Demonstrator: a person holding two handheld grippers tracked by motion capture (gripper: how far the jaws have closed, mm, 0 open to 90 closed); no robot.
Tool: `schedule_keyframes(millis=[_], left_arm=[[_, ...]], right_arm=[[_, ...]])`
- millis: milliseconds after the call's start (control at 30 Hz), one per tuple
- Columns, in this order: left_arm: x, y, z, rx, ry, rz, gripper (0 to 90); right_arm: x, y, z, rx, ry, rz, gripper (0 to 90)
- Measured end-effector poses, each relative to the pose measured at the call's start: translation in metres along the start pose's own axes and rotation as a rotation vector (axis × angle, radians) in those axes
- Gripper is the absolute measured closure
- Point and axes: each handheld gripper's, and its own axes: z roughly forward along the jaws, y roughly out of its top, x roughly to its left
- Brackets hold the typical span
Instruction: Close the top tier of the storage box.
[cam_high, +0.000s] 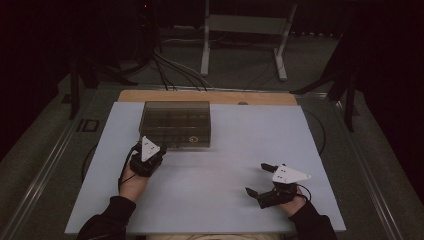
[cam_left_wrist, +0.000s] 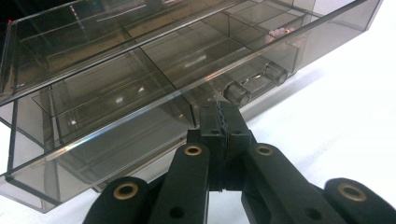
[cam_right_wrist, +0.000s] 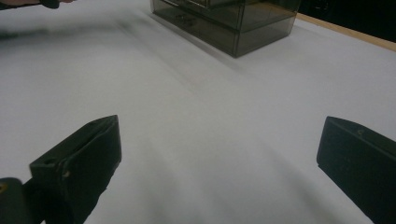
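The see-through box with little rooms inside sits on the far left part of the white table. The left gripper is squeezed shut right at the box's near edge, by the small latch; I cannot tell if it holds anything. I think the box is about to be opened, so a careful lift comes next. The right gripper waits wide open, holding nothing. The room is dark, with cables on the floor

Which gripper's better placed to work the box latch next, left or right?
Left. The left gripper is shut with its tips at the front edge of the smoky compartment box, beside the latch. The right gripper rests open on the table, well away.
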Motion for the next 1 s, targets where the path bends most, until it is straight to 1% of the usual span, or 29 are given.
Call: schedule_keyframes(millis=[1000], left_arm=[[0.0029,0.0037,0.0077,0.008,0.002,0.005,89.5]], right_arm=[[-0.0002,-0.0003,-0.0005,0.001,-0.002,0.001,0.0]])
